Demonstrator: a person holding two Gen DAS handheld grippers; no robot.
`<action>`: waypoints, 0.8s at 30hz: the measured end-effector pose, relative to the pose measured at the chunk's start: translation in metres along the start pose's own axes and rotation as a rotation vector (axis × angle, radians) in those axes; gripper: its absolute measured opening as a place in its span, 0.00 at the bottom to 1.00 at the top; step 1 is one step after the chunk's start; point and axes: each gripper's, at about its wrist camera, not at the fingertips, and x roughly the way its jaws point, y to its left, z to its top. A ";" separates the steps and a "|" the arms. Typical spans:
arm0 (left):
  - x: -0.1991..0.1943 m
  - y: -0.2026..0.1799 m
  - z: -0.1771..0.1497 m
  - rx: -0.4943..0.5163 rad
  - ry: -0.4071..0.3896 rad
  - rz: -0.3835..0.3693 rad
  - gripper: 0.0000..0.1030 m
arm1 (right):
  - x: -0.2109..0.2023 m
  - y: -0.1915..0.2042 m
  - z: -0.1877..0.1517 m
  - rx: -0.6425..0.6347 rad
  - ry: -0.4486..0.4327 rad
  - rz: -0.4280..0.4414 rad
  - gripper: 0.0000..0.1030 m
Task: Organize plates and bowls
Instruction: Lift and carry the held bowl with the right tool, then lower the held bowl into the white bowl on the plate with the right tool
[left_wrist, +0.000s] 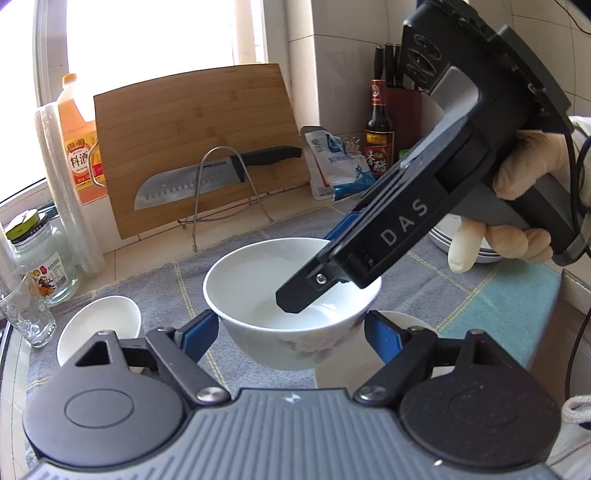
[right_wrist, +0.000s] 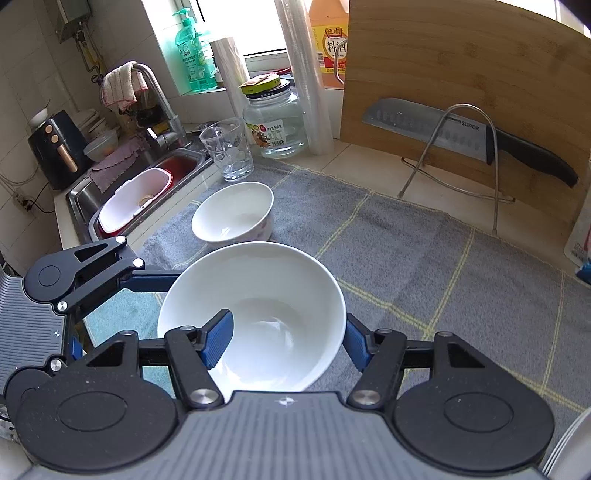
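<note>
Lifted clear of the grey towel (right_wrist: 424, 258), an empty white bowl (right_wrist: 258, 314) is pinched across its wall by the right gripper (right_wrist: 288, 341), while the left gripper (left_wrist: 291, 338) clasps it from outside, presumably for steadiness. At ten o'clock, a second empty bowl (right_wrist: 232, 216) is left standing.

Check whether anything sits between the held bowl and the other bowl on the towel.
Nothing visible: only bare grey towel separates the held bowl from the second bowl; the glass stands beyond both.
</note>
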 end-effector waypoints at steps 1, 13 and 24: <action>-0.001 -0.002 -0.001 0.001 0.001 -0.007 0.83 | -0.001 0.001 -0.003 0.004 0.002 -0.001 0.67; -0.005 -0.020 -0.011 0.036 0.030 -0.104 0.83 | -0.018 0.003 -0.037 0.072 0.016 -0.048 0.67; 0.003 -0.026 -0.016 0.028 0.077 -0.175 0.83 | -0.021 -0.001 -0.055 0.121 0.034 -0.064 0.68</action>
